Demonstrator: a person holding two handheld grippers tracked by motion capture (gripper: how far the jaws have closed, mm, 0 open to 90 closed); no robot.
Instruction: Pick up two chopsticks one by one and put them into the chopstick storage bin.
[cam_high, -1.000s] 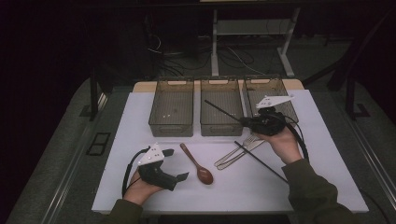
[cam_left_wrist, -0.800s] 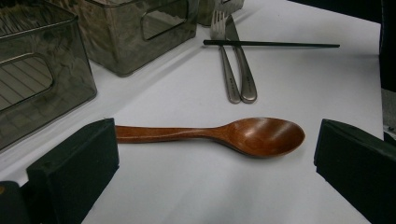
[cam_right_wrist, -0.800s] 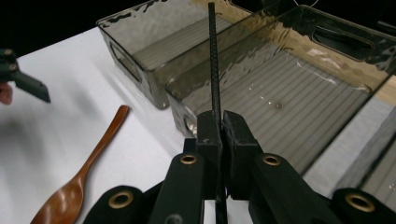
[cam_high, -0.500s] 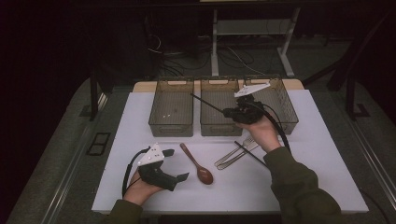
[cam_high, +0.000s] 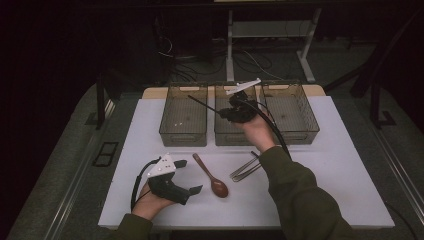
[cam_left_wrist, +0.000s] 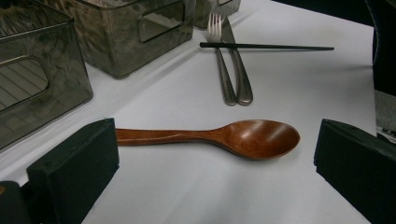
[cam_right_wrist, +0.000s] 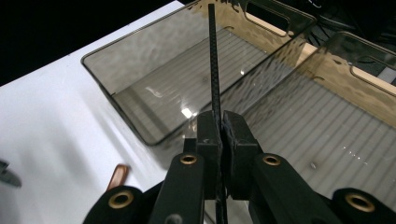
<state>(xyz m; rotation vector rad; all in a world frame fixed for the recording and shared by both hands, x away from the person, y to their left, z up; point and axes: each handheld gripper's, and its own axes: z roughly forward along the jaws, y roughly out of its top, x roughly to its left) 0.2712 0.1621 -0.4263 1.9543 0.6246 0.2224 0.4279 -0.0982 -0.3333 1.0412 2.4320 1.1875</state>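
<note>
The right gripper (cam_high: 223, 113) is held up over the middle bin (cam_high: 235, 131) of three smoky clear bins at the far side of the white bench (cam_high: 320, 165), and its fingers (cam_right_wrist: 209, 135) are pressed together on a thin black chopstick (cam_right_wrist: 214, 56). In the right gripper view the stick runs straight up from between the pads, out over the left bin (cam_right_wrist: 154, 88); in the high view it points left and away, its tip above that bin's near corner.

The stick looks light, stiff and slick, so a narrow pinch like this one can let it swivel or slide. The hold sits low on the shaft, which leaves a long free length to wag; a grip nearer the middle would likely steady it. It should drop cleanly once tilted along a bin.

The left gripper (cam_high: 187, 176) rests low near the front edge, its fingers (cam_left_wrist: 70, 168) spread wide with nothing between them. Just ahead of them lies a wooden spoon (cam_left_wrist: 219, 137), bowl up, handle reaching to the left finger. It looks smooth and rounded; the handle's straight part seems the better place to take hold.

Farther off a fork (cam_left_wrist: 219, 60) and a knife (cam_left_wrist: 238, 65) lie side by side, touching, with a second chopstick (cam_left_wrist: 266, 46) lying across them
</note>
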